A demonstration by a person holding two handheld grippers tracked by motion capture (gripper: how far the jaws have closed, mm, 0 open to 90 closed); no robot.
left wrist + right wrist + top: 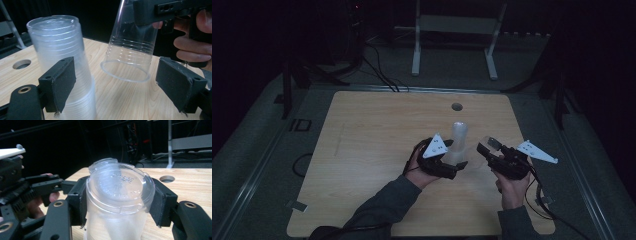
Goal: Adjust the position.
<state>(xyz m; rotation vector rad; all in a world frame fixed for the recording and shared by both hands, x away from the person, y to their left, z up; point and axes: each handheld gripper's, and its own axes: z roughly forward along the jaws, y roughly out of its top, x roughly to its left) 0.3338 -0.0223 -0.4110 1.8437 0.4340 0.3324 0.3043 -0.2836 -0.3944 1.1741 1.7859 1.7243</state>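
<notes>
Your right gripper [117, 202] fingers squeeze one clear cup [130, 47], lifted just beside the cup stack [62, 65] near the counter's [362, 150] right edge. Left gripper [115, 85] fingers are spread; steady the stack's base.

cup stack [458, 142] on table [362, 150] (upside down), single cup [490, 144] to its right

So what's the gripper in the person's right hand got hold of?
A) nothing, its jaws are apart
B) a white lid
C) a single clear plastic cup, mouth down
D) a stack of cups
C: the right gripper has its jaws closed on either side of one clear plastic cup, mouth down, while the stack of cups stands apart beside it.
</notes>
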